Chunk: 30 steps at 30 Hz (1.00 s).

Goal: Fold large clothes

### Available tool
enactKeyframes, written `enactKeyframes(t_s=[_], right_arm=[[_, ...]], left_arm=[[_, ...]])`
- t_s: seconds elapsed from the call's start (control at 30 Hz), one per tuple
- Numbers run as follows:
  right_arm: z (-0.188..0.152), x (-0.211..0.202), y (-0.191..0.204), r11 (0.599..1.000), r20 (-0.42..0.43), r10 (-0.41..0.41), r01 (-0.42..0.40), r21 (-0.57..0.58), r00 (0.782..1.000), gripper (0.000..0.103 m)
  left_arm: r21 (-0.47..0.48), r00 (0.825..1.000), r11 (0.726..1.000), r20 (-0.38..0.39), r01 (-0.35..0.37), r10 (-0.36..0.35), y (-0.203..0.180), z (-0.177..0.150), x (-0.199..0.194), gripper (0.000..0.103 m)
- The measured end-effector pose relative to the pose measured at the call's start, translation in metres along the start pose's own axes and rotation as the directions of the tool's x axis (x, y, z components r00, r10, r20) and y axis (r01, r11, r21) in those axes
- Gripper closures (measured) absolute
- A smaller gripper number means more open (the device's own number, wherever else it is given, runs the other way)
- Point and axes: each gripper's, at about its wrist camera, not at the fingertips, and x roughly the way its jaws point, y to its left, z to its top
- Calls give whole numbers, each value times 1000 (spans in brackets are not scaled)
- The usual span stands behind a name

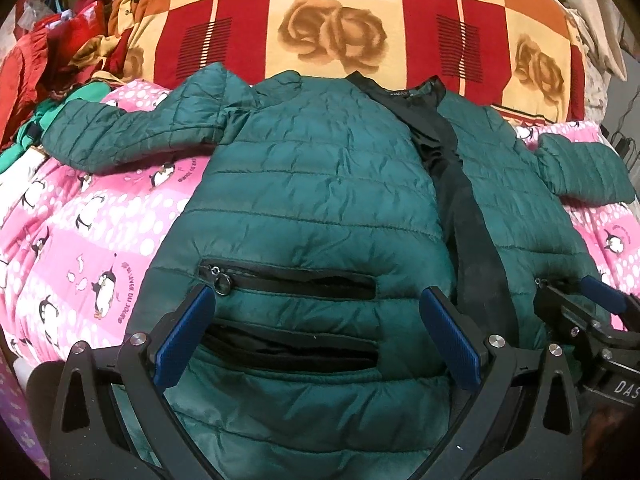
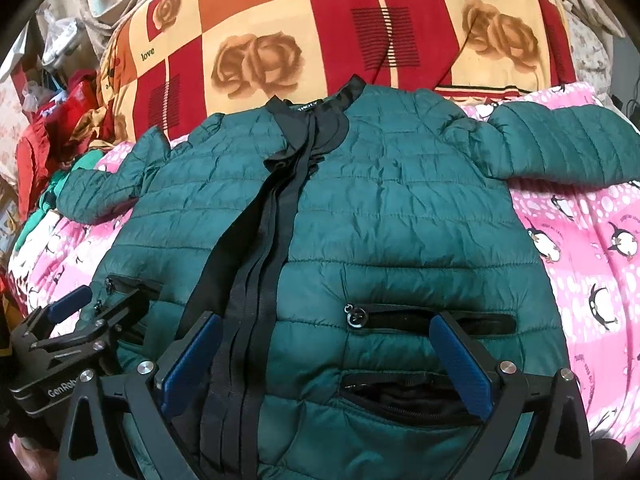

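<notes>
The green quilted jacket point(image 1: 320, 184) lies face up and spread flat on the pink penguin blanket point(image 1: 80, 232), hem nearest the cameras and collar point(image 2: 320, 100) at the far end. This layout exposes the full front panel and gives both tools access to the hem. The front opening is not closed: the dark zipper bands point(image 2: 256, 248) run from collar to hem with black lining showing between them, so the two front panels can shift independently during a fold.

Both sleeves extend sideways. The left sleeve point(image 1: 132, 128) reaches toward the pile of red and green clothes point(image 1: 52, 60) at far left; the right sleeve point(image 2: 560, 148) rests on the blanket at far right. Sleeves laid out this way are ready to be folded inward first.

Each front panel carries pocket openings near the hem, one with a ring zipper pull point(image 2: 354, 314). Whether the lower pockets are fully unzipped is hard to tell from the shadowed slits.

The left gripper point(image 1: 316, 332) hovers over the left panel's pockets, jaws spread wide, nothing between the pads. The right gripper point(image 2: 324, 364) hovers over the right panel, likewise released and empty. Both point steeply down at the hem, a position suited to pinching the near edge.

Beyond the collar, the checked rose-print quilt point(image 2: 360, 20) rises behind the work area.
</notes>
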Motion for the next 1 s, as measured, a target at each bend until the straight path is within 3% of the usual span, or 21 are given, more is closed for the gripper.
enactKeyframes(t_s=[0.27, 0.47, 0.7, 1.0], right_arm=[[1, 2, -5, 1000, -40, 1, -1, 16, 999, 0], [-1, 2, -5, 999, -21, 23, -22, 27, 1000, 0], [-1, 2, -4, 1000, -4, 3, -3, 11, 1000, 0], [-5, 7, -4, 1000, -39, -25, 25, -5, 999, 0]], left_arm=[[-5, 1000, 1000, -9, 6, -6, -2, -1, 4, 1], [-2, 1000, 1000, -4, 4, -4, -2, -1, 4, 1], [-1, 1000, 1000, -2, 4, -4, -2, -1, 4, 1], [13, 1000, 1000, -10, -13, 13, -5, -5, 5, 1]])
